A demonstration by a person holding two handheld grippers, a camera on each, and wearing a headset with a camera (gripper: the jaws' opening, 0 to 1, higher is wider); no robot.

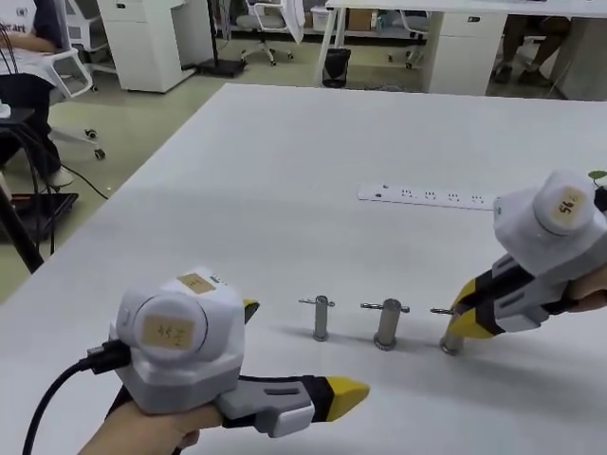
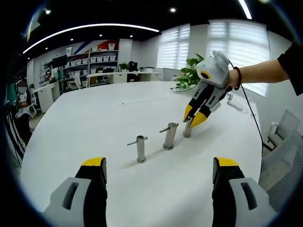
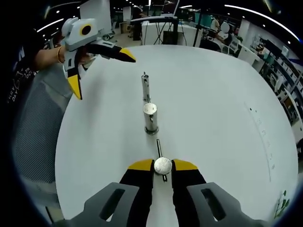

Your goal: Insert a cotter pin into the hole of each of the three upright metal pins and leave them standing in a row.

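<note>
L gripper (image 2: 159, 165) is nearest me, at 7 o'clock in head view, held over the white table (image 1: 285, 190). Its jaws are spread wide w/ nothing between them. From its own view I see 3 metal pins standing upright in a row, running off toward 1 o'clock. In head view, L to R: pin 1 (image 1: 321, 318), pin 2 (image 1: 386, 322), pin 3 (image 1: 451, 343), near each other but not touching. Cotter 1 (image 1: 316, 302) and cotter 2 (image 1: 384, 306) sit crosswise through the tops of pins 1 & 2. R gripper (image 3: 163, 166) comes in from 3 o'clock. Its jaws are narrow, yellow tips tight on both sides of pin 3's head. Cotter 3 (image 1: 441, 311) pokes out of pin 3 toward 9 o'clock. Power strip (image 1: 427, 196) lies at 1 o'clock, well apart.
</note>
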